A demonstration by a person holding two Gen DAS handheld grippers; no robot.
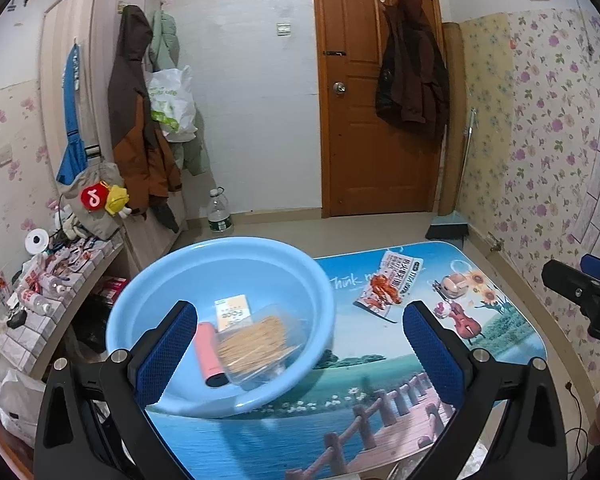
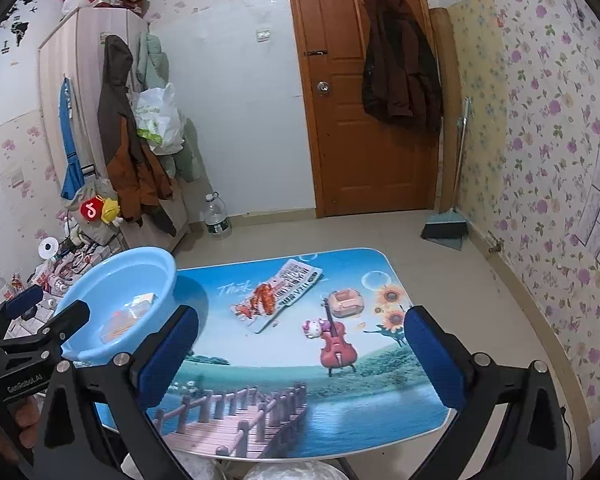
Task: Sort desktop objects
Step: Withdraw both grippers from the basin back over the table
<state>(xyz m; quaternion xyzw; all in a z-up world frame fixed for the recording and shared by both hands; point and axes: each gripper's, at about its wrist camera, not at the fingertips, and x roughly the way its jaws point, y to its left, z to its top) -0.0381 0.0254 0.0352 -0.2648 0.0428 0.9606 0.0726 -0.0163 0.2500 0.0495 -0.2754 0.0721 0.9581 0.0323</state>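
Left wrist view
Left gripper [image 1: 300,344]: fingers spread wide, holding nothing, hovering over the near part of the table [image 1: 380,408].
Basin [image 1: 148,300]: light blue, on the table's left end, overhanging its edge.
Basin contents: pink tube [image 1: 209,354], clear box of toothpicks [image 1: 256,344], small orange-and-white packet [image 1: 233,312].
Snack packet [image 1: 388,286]: flat on the table, right of the basin, apart from it.

Right wrist view
Right gripper [image 2: 302,354]: fingers wide apart, empty, above the table's near edge.
Snack packet [image 2: 278,296]: mid-table, beyond the gripper.
Basin [image 2: 100,280]: far left, partly behind the left gripper [image 2: 40,316].
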